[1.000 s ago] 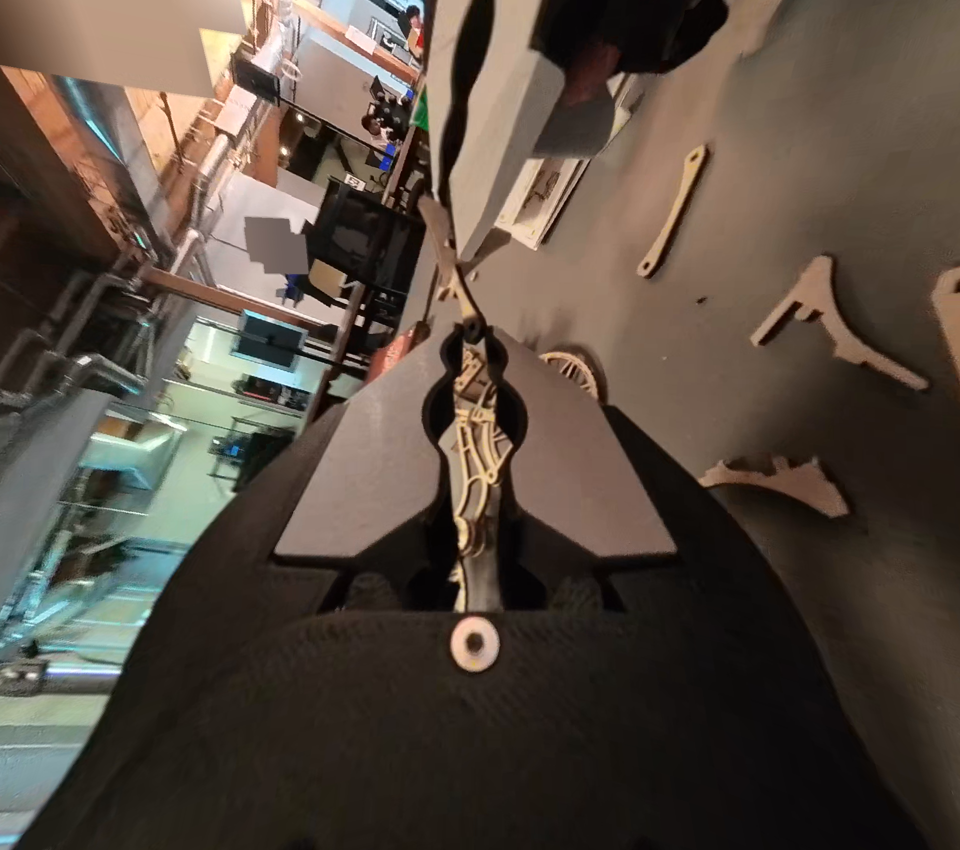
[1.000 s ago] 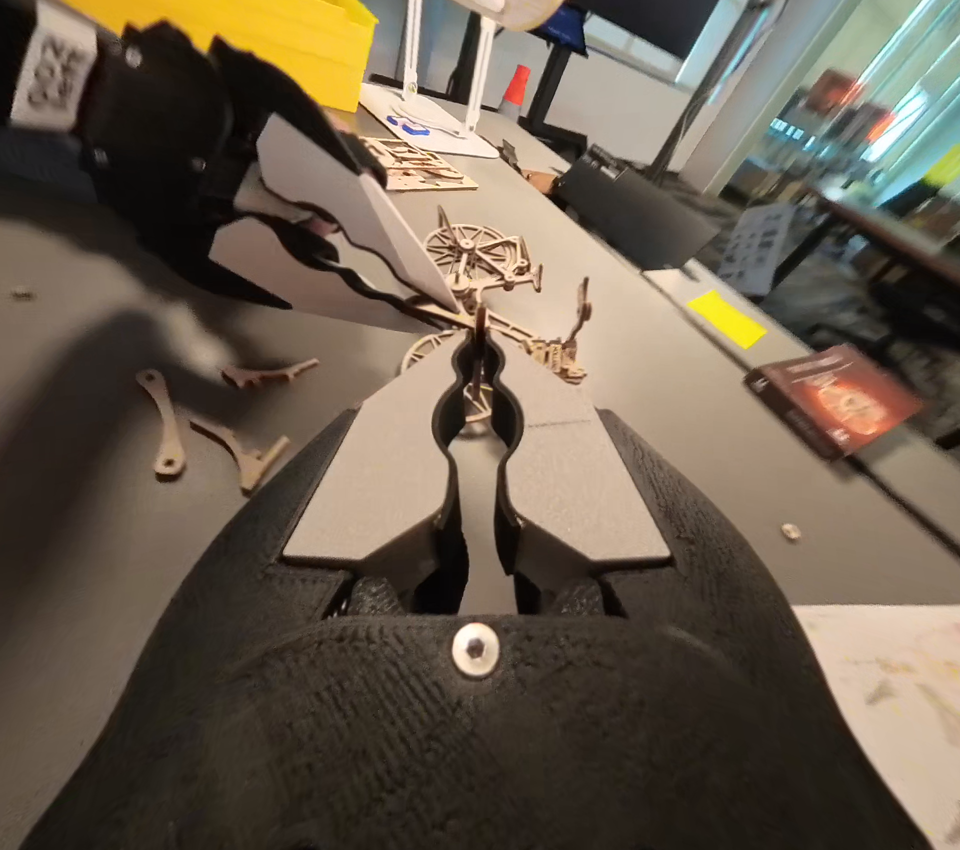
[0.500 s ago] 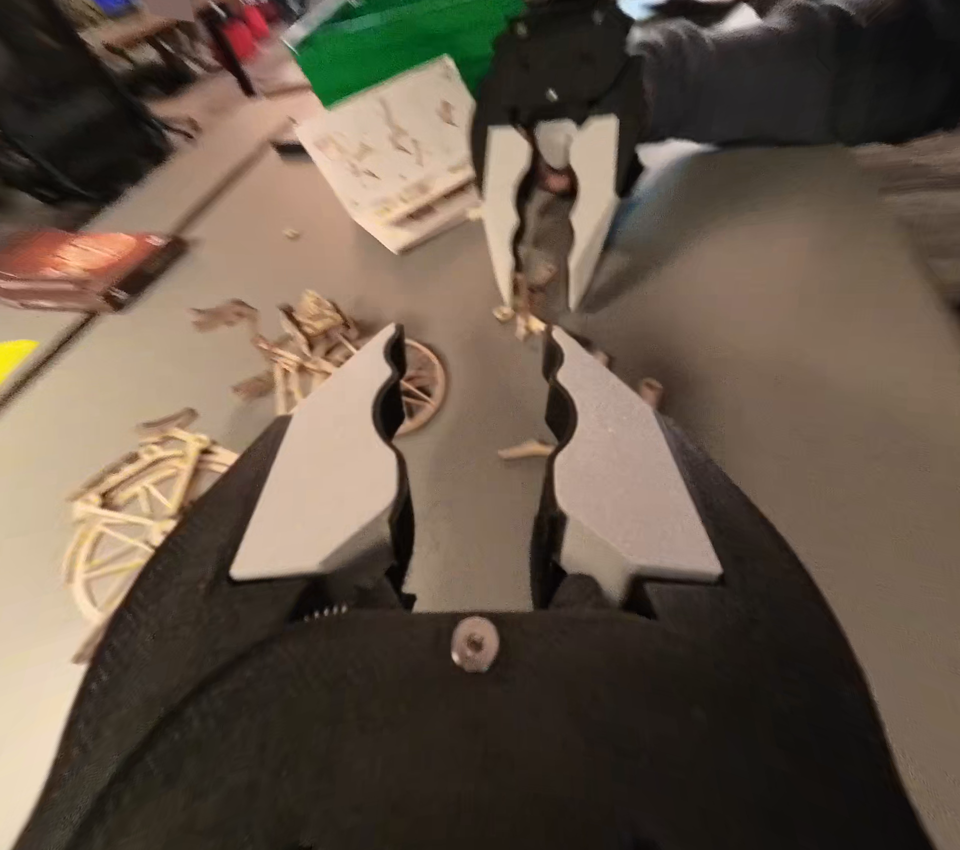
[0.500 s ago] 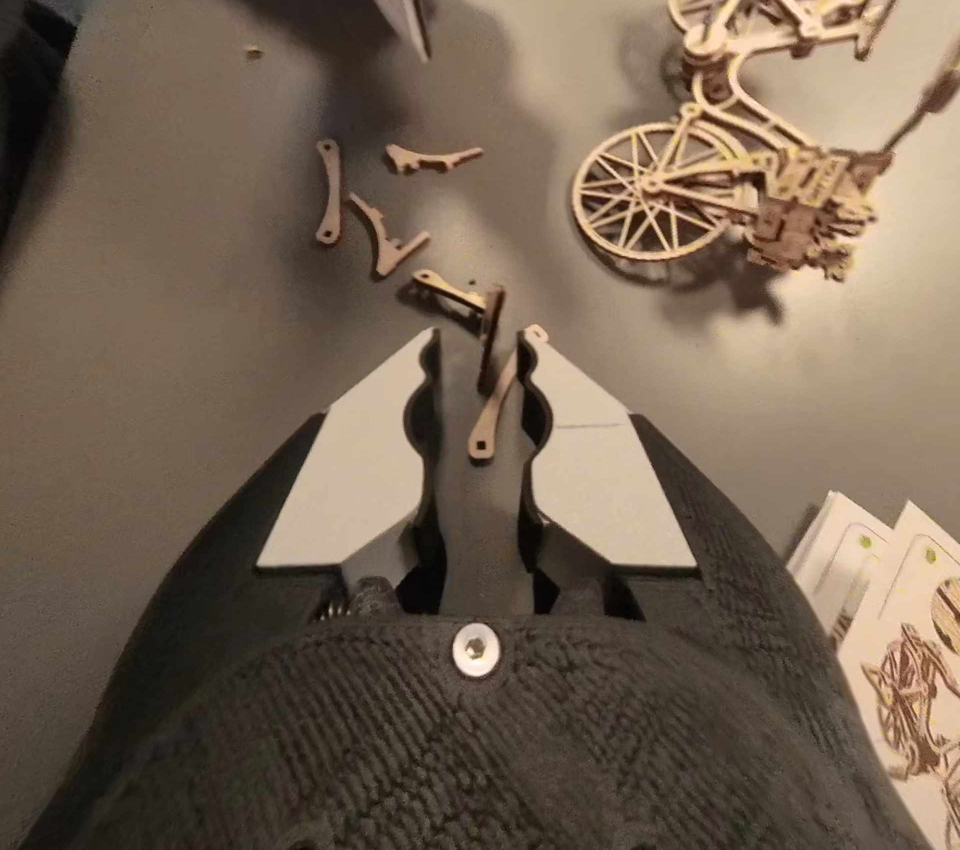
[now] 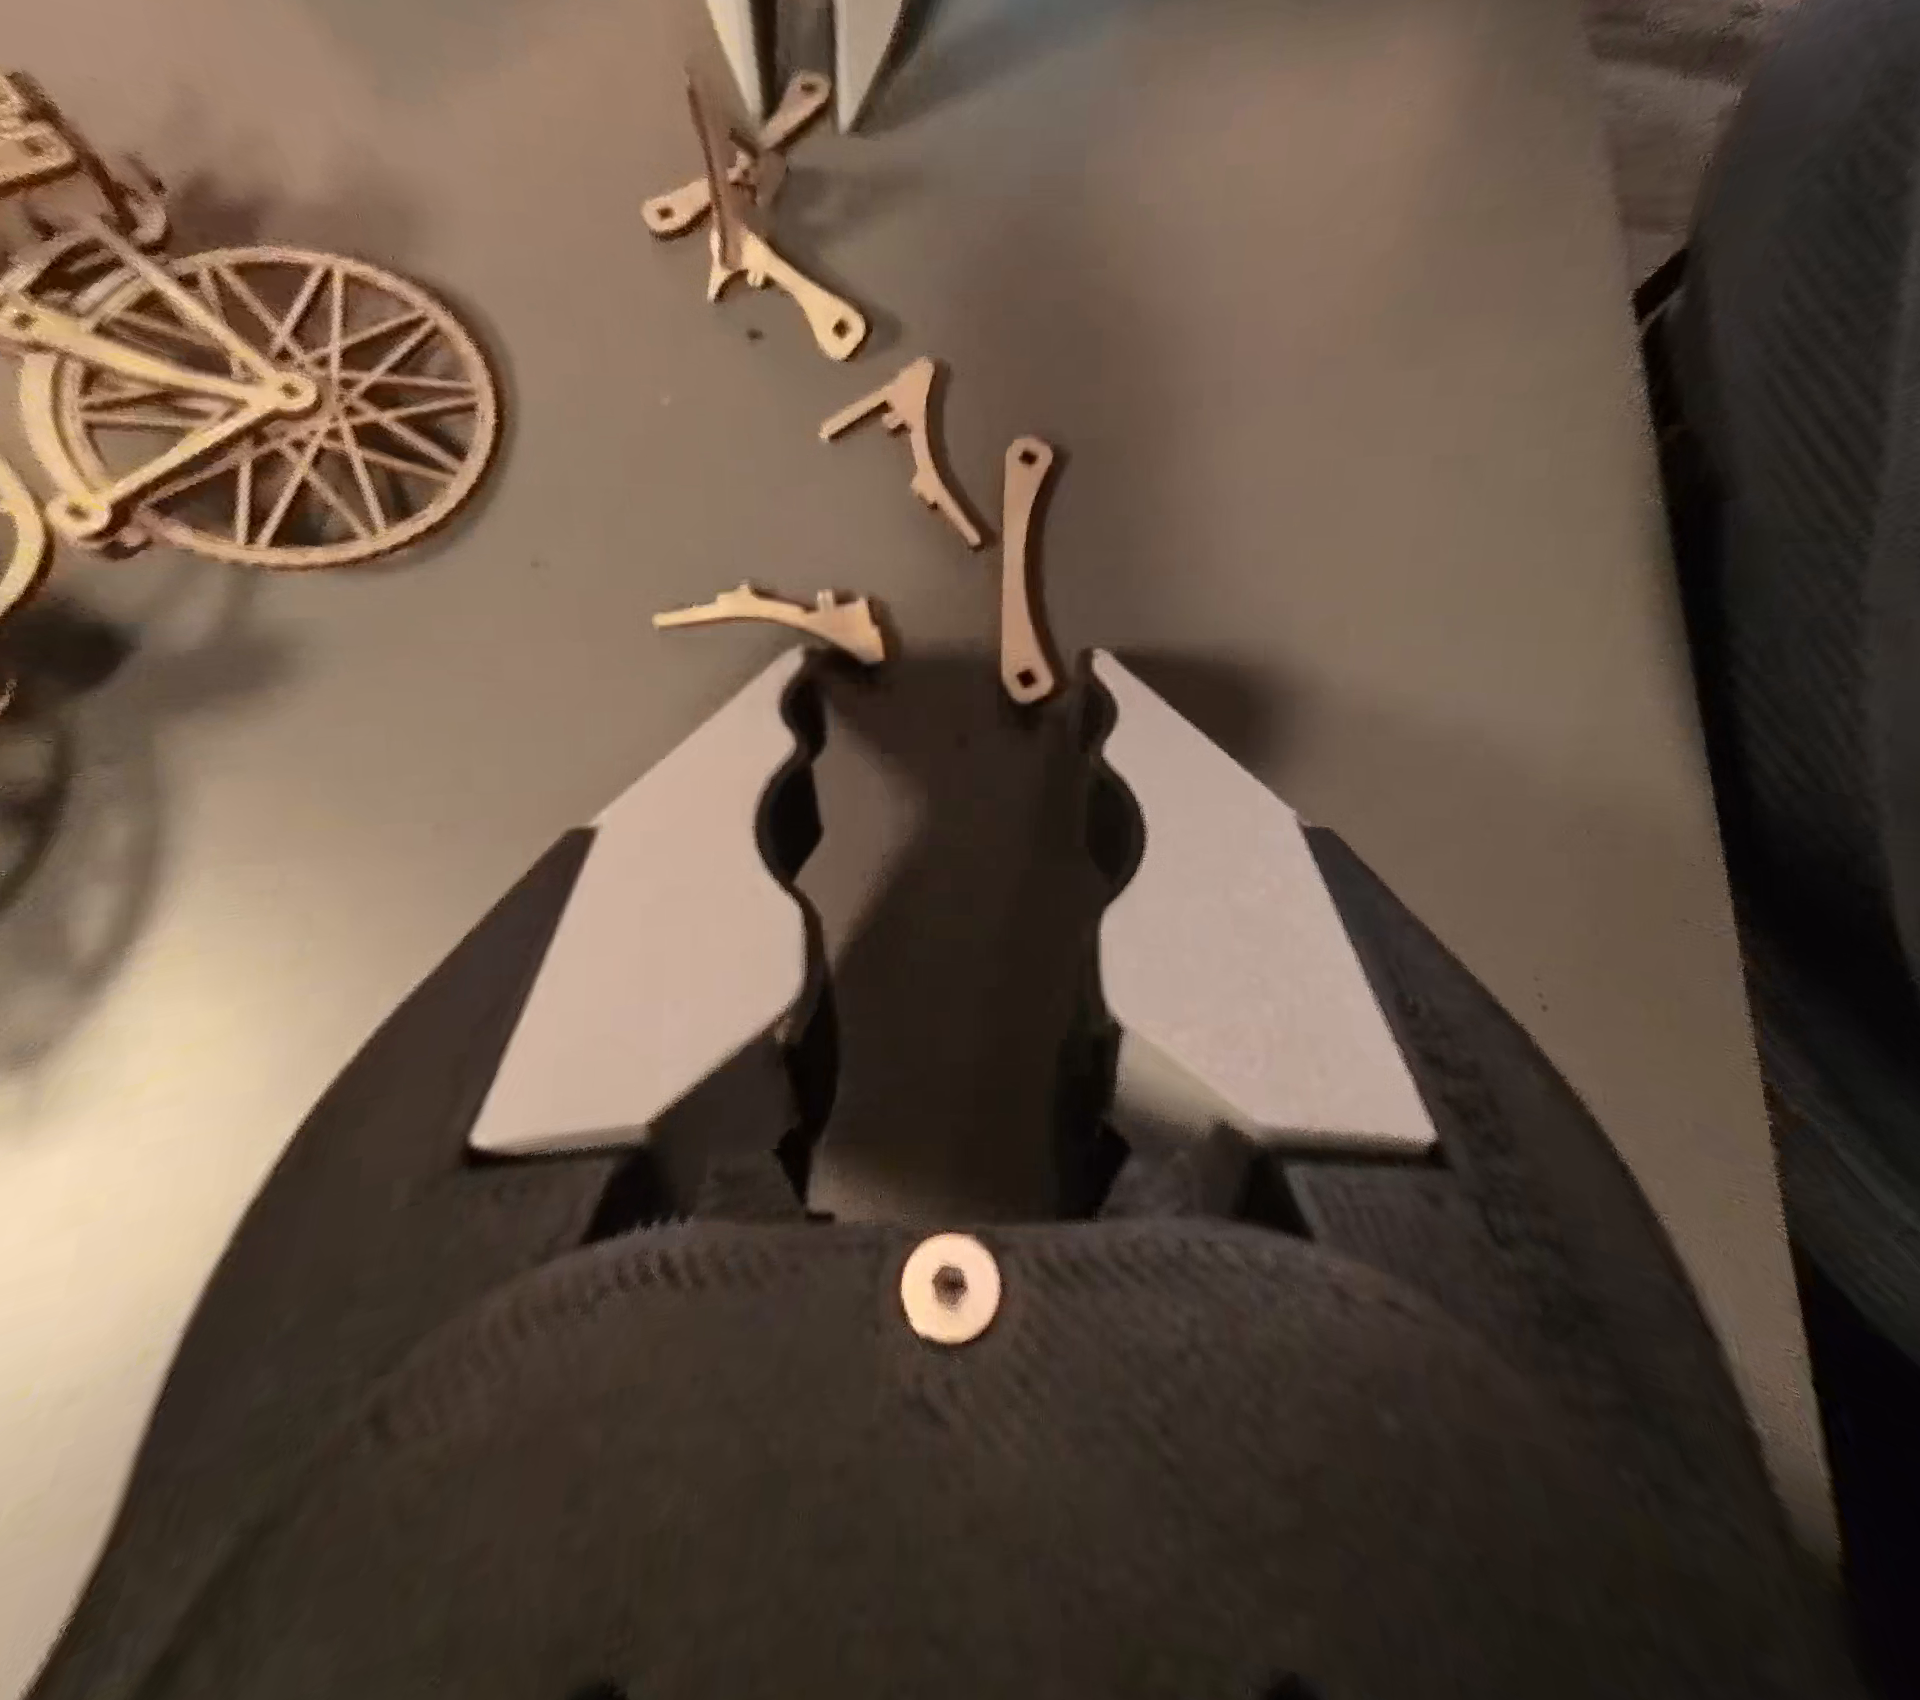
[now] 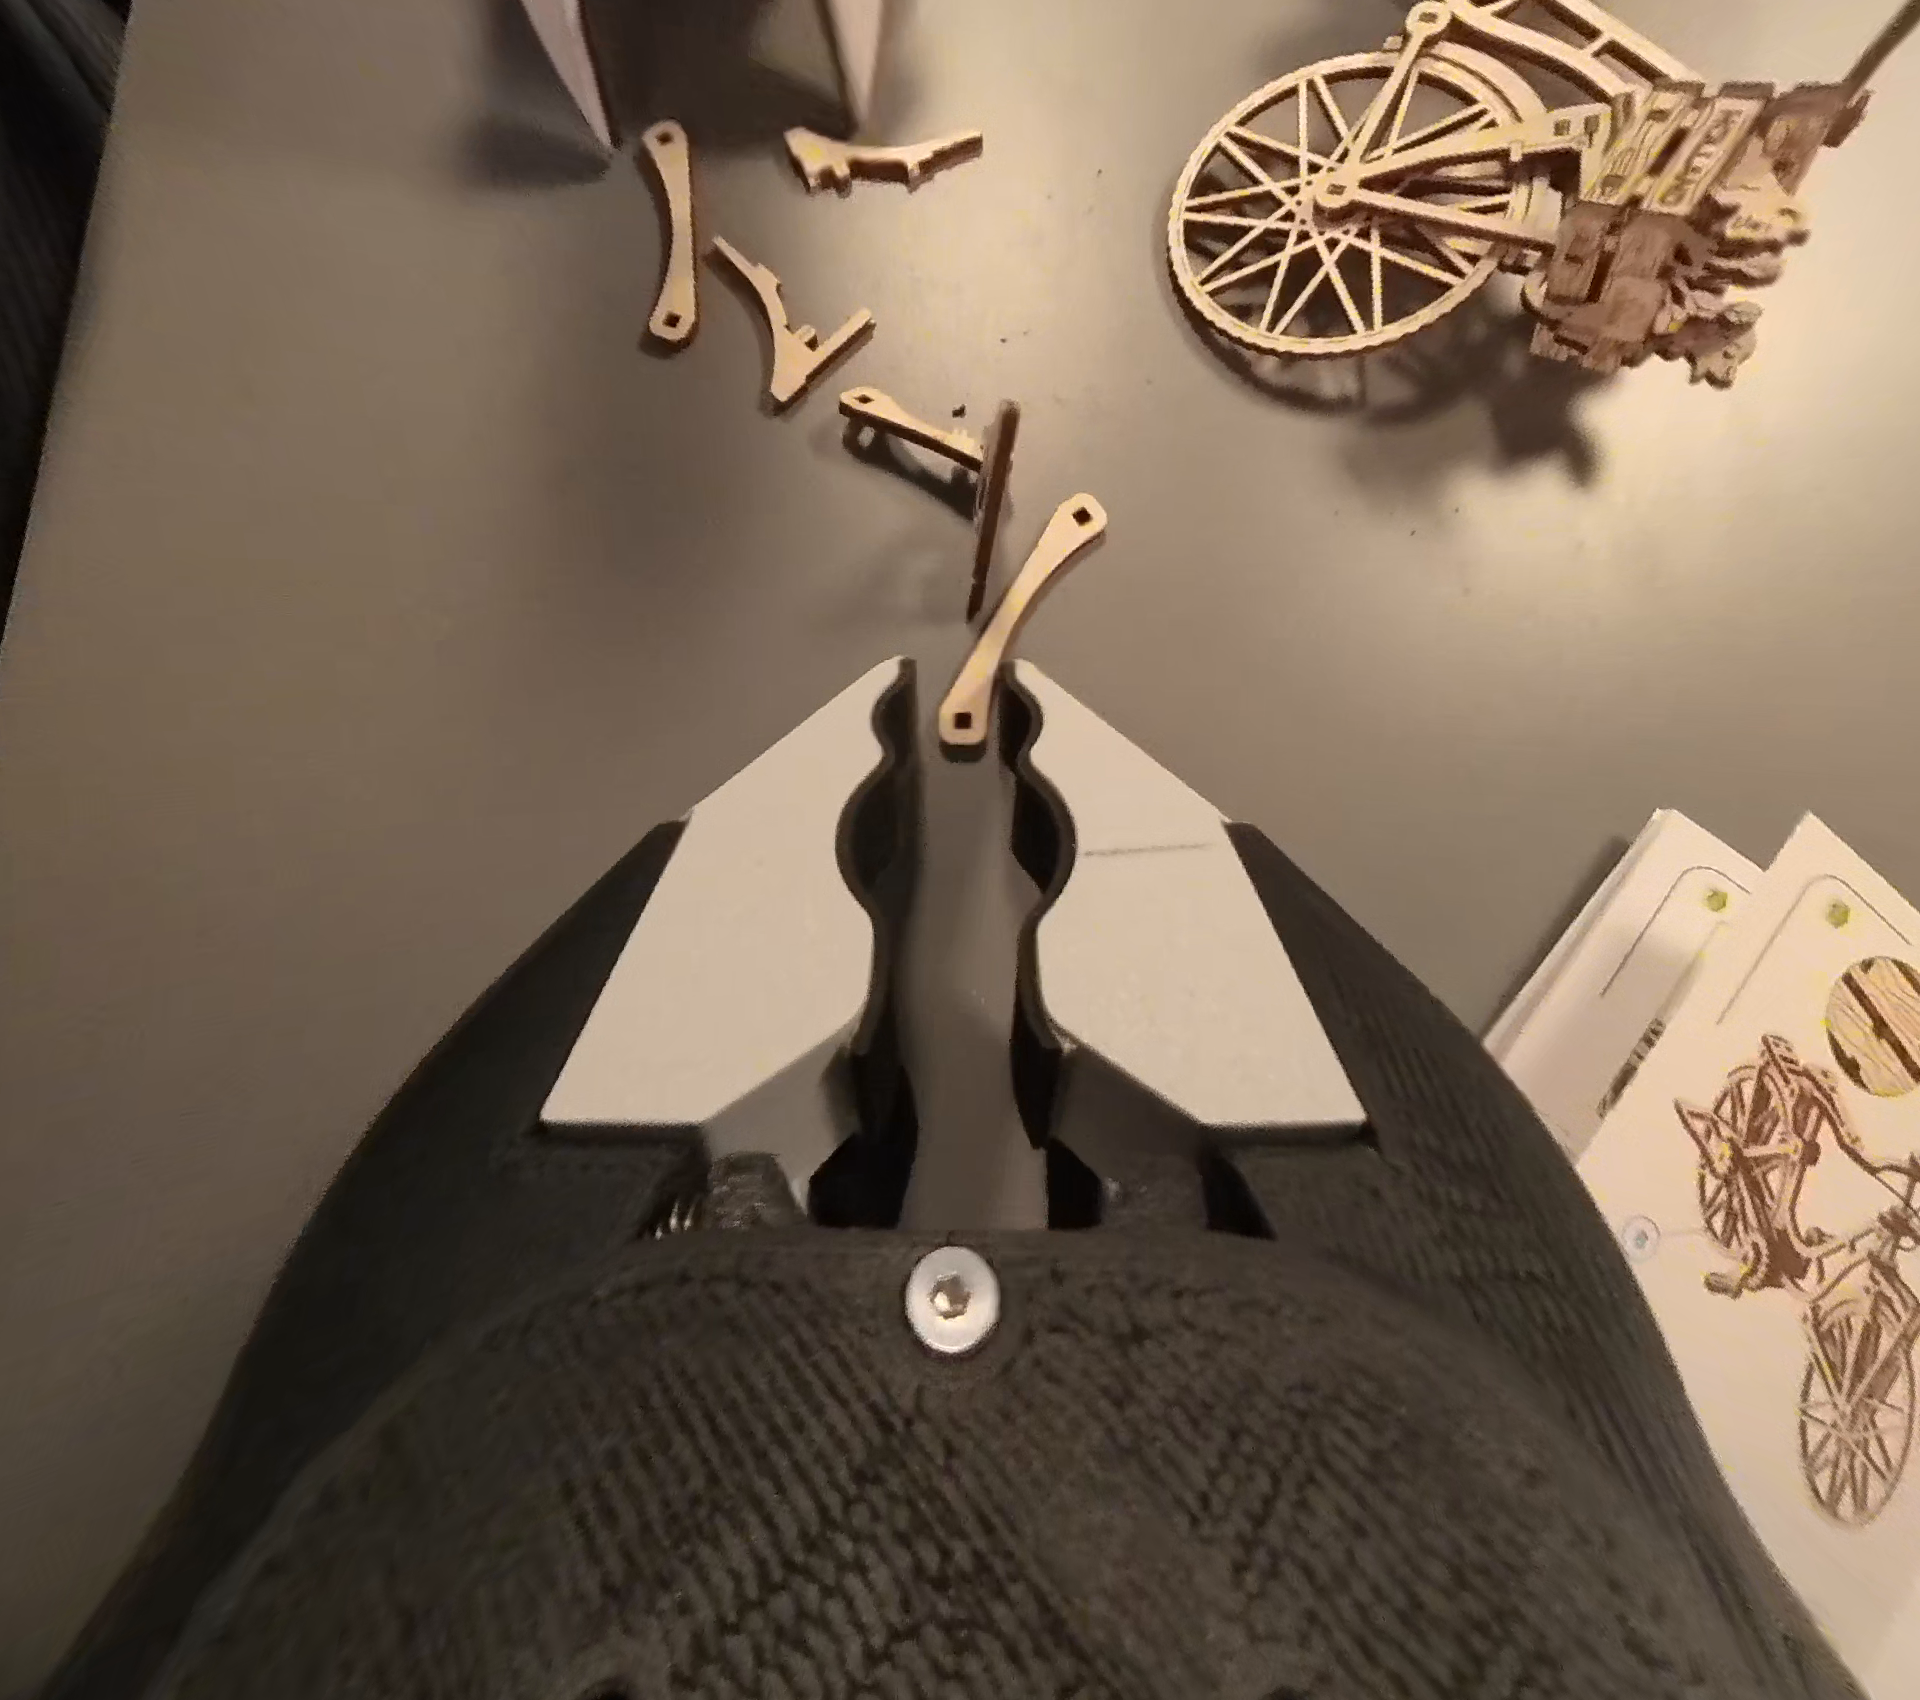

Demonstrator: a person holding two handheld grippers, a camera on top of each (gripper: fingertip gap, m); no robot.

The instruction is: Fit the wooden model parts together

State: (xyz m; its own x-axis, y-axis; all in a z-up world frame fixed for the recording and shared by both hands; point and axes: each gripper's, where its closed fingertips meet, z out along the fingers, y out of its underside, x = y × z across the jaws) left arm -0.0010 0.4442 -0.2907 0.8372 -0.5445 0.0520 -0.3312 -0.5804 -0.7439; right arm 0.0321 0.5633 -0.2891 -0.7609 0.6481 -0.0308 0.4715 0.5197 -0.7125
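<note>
- Pictured from above: grey counter (image 6: 1351, 611) strewn with small laser-cut wooden parts, both grippers poised over them.
- Left gripper (image 5: 948, 663): fingers spread wide, released, gripping nothing; tips just short of a slim curved link (image 5: 1023, 570) and a notched flat piece (image 5: 790, 616) lying on the counter.
- Right gripper (image 6: 961, 668): fingers parted by a narrow gap, with one end of a second curved link (image 6: 1023, 611) lying between the tips; unclear whether actually touching it, no firm grasp seen.
- Just beyond that link: a small joined sub-assembly (image 6: 935, 455), one thin piece standing on edge against a flat one.
- Farther along: a hooked bracket-like piece (image 6: 790, 331), near the first curved link.
- Off to the side, well apart from the loose parts: partly built wooden bicycle model (image 6: 1455, 196), spoked wheel flat on the counter.
- At the counter's edge: pale printed sheets (image 6: 1766, 1079) with a bicycle drawing.
</note>
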